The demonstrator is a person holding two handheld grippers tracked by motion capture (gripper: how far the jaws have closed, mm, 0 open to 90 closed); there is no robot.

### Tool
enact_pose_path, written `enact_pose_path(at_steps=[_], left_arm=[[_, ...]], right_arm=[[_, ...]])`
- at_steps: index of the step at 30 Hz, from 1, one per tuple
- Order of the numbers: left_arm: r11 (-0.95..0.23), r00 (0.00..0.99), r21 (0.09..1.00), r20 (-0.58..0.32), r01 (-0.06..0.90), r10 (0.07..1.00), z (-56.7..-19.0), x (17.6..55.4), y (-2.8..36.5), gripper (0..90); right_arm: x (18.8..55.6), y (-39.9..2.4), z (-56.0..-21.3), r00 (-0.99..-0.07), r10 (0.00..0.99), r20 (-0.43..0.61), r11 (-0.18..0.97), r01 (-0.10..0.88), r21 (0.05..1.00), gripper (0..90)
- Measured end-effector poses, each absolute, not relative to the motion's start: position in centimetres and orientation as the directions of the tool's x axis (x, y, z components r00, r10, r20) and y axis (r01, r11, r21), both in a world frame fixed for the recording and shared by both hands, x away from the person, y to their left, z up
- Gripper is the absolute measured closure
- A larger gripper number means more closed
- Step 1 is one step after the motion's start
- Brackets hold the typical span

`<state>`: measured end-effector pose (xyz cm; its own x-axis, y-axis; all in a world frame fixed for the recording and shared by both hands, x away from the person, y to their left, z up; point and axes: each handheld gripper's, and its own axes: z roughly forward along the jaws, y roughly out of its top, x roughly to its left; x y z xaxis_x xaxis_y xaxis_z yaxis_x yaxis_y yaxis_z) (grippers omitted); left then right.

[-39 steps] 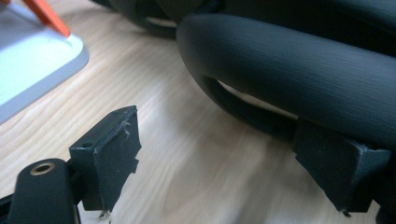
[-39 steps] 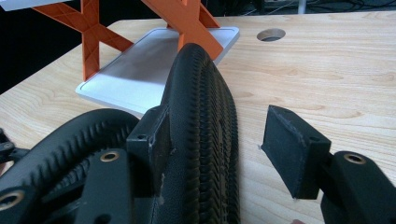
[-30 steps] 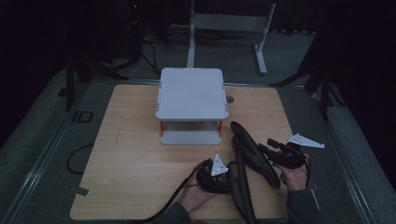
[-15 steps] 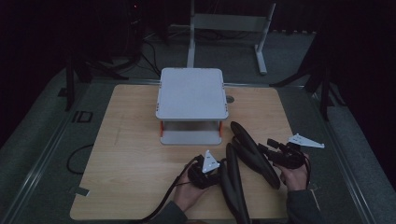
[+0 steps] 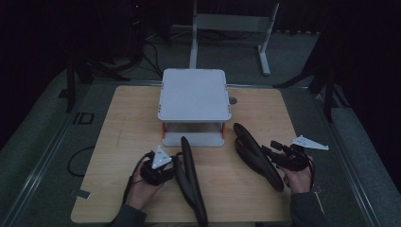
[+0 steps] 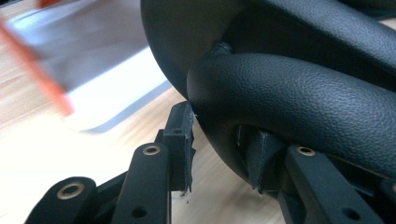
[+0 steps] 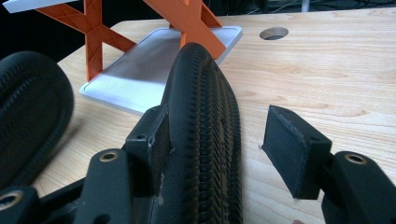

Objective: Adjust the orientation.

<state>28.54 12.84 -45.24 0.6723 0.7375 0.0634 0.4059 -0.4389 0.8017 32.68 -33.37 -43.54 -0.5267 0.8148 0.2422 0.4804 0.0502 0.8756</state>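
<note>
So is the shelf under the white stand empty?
Empty, as far as shows: the stand's lower shelf looks bare between its orange legs.

2 black sandals (image 5: 191, 177) (image 5: 257, 155), on edge, on table

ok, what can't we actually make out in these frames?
- Left gripper view: the stand is motion-blurred; its orange leg is a smear.
- Left gripper view: the black padded piece runs off the top and right edges, so its shape is unclear.
- Right gripper view: the ribbed strap hides part of the gap between the jaws.
- High view: the left gripper is too small and dark to read.
</note>
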Motion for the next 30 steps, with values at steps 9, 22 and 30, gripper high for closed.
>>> enact_pose_path(at_steps=[9, 22, 30], left_arm=[[-0.439, 0.632, 0.773, 0.065, 0.458, 0.772, -44.4, 30.2, 18.1, 67.2], [-0.418, 0.633, 0.798, 0.059, 0.435, 0.772, -44.6, 31.5, 14.9, 57.4], [-0.419, 0.633, 0.796, 0.06, 0.436, 0.772, -44.8, 31.6, 14.8, 55.4]], right_arm=[[32.7, -33.3, -43.6, -0.527, 0.814, 0.245, 0.05, 0.483, 0.874, 40.4], [32.8, -33.5, -43.4, -0.522, 0.821, 0.231, 0.058, 0.48, 0.876, 40.7], [32.7, -33.8, -43.3, -0.498, 0.84, 0.213, 0.058, 0.474, 0.879, 41.0]])
